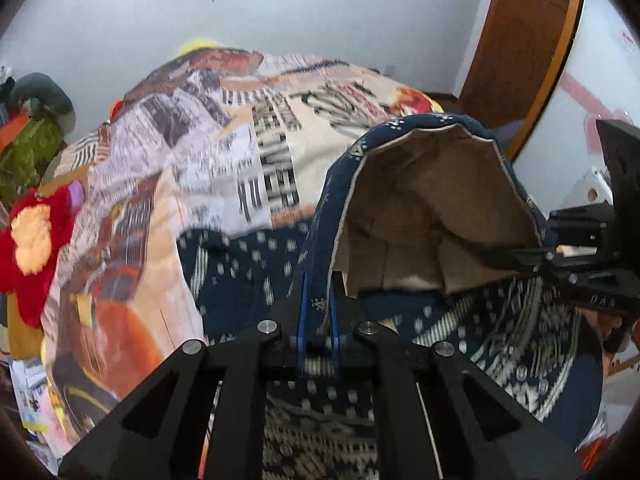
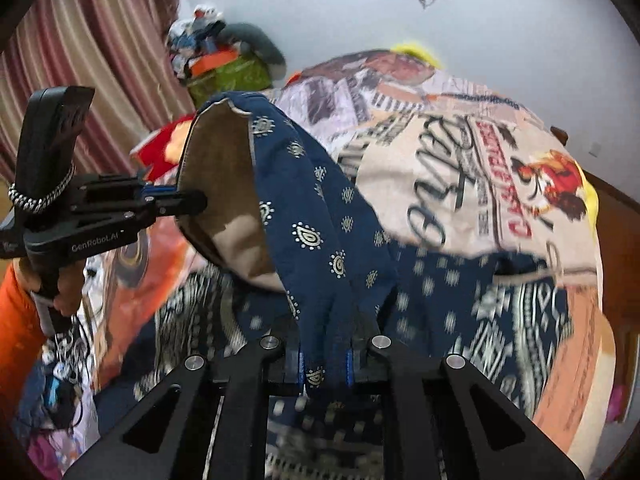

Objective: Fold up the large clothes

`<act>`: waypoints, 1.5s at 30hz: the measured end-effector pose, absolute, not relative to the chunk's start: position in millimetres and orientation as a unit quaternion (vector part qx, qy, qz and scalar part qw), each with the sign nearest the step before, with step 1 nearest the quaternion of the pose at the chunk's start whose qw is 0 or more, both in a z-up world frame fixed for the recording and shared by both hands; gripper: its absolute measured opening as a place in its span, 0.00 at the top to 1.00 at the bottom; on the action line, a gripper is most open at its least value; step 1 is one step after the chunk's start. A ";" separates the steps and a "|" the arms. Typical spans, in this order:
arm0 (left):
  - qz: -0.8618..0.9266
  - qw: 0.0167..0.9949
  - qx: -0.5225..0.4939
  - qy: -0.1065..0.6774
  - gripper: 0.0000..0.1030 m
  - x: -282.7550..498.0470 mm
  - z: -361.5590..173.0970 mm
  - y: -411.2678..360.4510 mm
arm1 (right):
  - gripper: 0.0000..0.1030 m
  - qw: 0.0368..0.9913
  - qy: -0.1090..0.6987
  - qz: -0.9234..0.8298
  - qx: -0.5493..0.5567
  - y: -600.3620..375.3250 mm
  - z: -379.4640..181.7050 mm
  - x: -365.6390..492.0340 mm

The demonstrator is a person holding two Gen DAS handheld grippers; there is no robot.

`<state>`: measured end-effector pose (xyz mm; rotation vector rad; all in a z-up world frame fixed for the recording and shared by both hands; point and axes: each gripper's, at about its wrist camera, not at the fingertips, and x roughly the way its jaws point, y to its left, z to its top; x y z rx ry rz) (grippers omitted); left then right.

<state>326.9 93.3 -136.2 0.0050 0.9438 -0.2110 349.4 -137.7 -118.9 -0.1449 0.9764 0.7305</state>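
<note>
A large navy garment (image 1: 248, 264) with a white paisley print and beige lining (image 1: 420, 200) lies on a bed. Its edge is lifted into an arch between both grippers. My left gripper (image 1: 319, 296) is shut on the navy hem, which runs between its blue pads. At the right of this view, my right gripper (image 1: 496, 254) pinches the same edge from the side. In the right wrist view the right gripper (image 2: 325, 348) is shut on a fold of the garment (image 2: 320, 220). The left gripper (image 2: 196, 200), held by a hand (image 2: 60, 296), clamps the raised edge at left.
The bed carries a busy printed bedspread (image 1: 240, 140) (image 2: 460, 160). A red plush toy (image 1: 36, 240) lies at its left side. A heap of bags and clothes (image 2: 224, 64) stands by the striped curtain (image 2: 80, 40). A wooden door (image 1: 520, 40) is at the far right.
</note>
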 end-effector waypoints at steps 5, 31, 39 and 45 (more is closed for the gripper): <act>-0.108 0.871 -0.011 0.479 0.93 297.9 -157.3 95.7 | 0.89 0.797 0.498 0.334 -0.065 -145.0 -136.1 327.5; -0.077 0.898 -0.032 0.432 0.52 314.2 -105.2 117.3 | 0.35 0.823 0.458 0.336 -0.029 -168.5 -77.0 315.1; -0.110 0.855 -0.073 0.502 0.52 365.9 -159.9 86.5 | 0.30 0.799 0.516 0.309 -0.008 -148.9 -115.8 358.7; -0.127 0.828 -0.033 0.545 0.52 350.0 -202.5 66.7 | 0.30 0.757 0.583 0.297 -0.008 -143.8 -167.0 363.9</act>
